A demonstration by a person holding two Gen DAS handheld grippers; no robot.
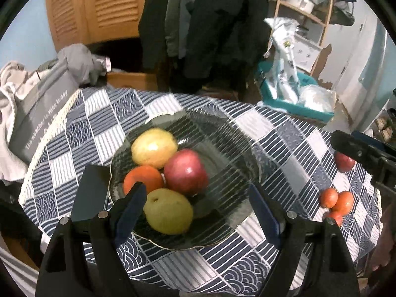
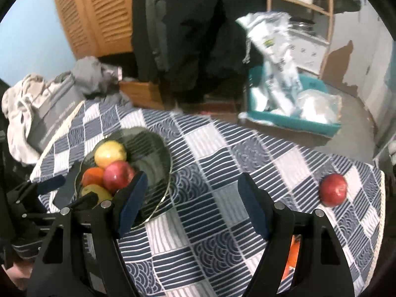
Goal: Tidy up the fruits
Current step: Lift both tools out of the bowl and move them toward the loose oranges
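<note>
A ribbed glass plate (image 1: 222,146) holds a yellow apple (image 1: 153,147), a red apple (image 1: 185,172), an orange (image 1: 143,178) and a yellow-green pear (image 1: 169,210). My left gripper (image 1: 198,205) hovers open over the plate's near side, with nothing in its grip. My right gripper (image 2: 193,198) is open and empty above the checked tablecloth (image 2: 210,148), to the right of the plate (image 2: 153,153). Another red apple (image 2: 333,189) lies on the cloth at the far right. Small oranges (image 1: 336,201) lie near the table's right edge.
A dark flat slab (image 1: 89,193) lies left of the plate. A grey bag and clothes (image 1: 42,104) crowd the table's left corner. Beyond the far edge hang dark coats (image 1: 210,24), and a teal bin (image 2: 297,118) of plastic bags stands on the floor.
</note>
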